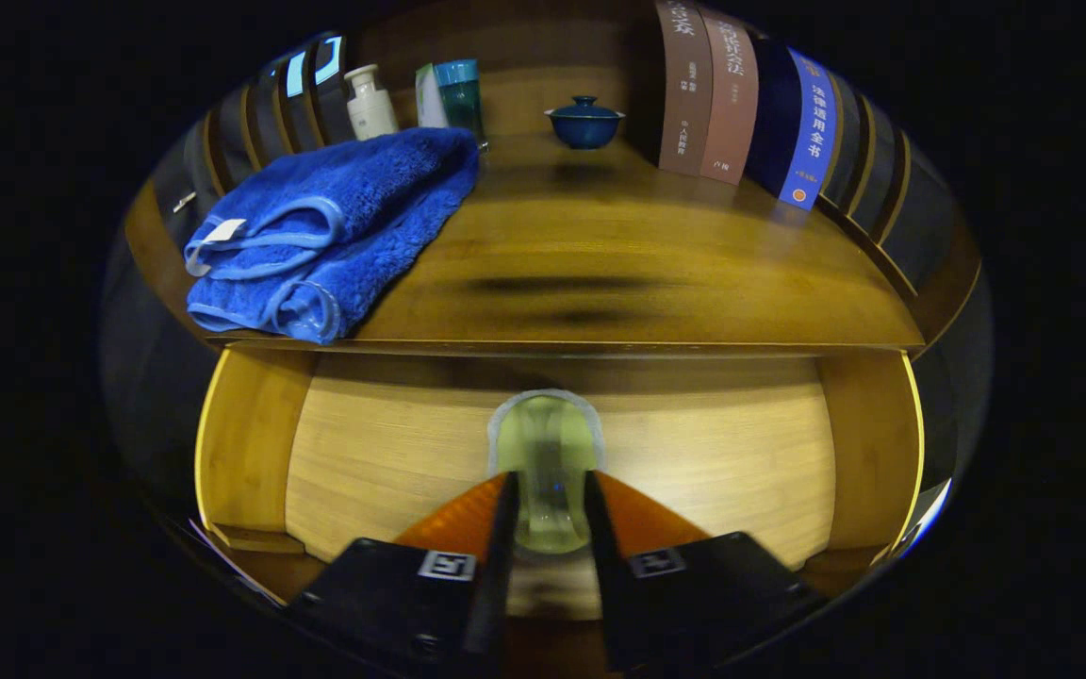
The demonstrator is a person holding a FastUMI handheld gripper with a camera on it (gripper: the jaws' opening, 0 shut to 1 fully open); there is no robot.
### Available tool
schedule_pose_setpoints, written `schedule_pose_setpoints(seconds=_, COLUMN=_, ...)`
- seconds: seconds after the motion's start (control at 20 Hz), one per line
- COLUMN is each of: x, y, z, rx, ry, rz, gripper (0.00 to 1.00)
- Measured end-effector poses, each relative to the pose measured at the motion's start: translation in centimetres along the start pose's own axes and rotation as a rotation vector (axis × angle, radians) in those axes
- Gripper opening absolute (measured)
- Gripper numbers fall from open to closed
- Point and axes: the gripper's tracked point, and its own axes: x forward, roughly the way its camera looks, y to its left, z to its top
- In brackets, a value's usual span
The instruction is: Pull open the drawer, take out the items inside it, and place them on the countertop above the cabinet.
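The drawer (552,443) stands pulled open beneath the wooden countertop (656,273), its floor bare apart from what we carry. Our gripper (548,514) has its fingers closed most of the way, both pressing on a clear glass cup (546,462) held over the drawer. We judge the step in hand to be lifting the cup up onto the countertop. To do that well, we should keep the squeeze steady, raise the cup clear of the countertop's front edge before moving forward, and aim for the bare middle, between the folded blue towel (336,226) and the books (741,104), short of the blue lidded bowl (584,123).
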Motion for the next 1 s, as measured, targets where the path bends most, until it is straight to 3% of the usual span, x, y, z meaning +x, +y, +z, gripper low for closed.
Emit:
schedule_pose_setpoints(seconds=0.05, x=0.3, y=-0.1, z=-0.3, rx=-0.009, ry=0.015, rz=-0.006, gripper=0.28)
schedule_pose_setpoints(seconds=0.15, x=0.9, y=-0.4, z=-1.5, rx=-0.034, ry=0.047, rz=-0.014, gripper=0.29)
schedule_pose_setpoints(seconds=0.25, x=0.8, y=-0.7, z=-0.9, rx=-0.032, ry=0.031, rz=-0.028, gripper=0.12)
schedule_pose_setpoints(seconds=0.45, x=-1.0, y=-0.6, z=-1.0, rx=-0.013, ry=0.020, rz=-0.009, gripper=0.12)
schedule_pose_setpoints(seconds=1.0, x=-12.2, y=-1.1, z=1.0, rx=0.005, ry=-0.090, rz=-0.006, gripper=0.12)
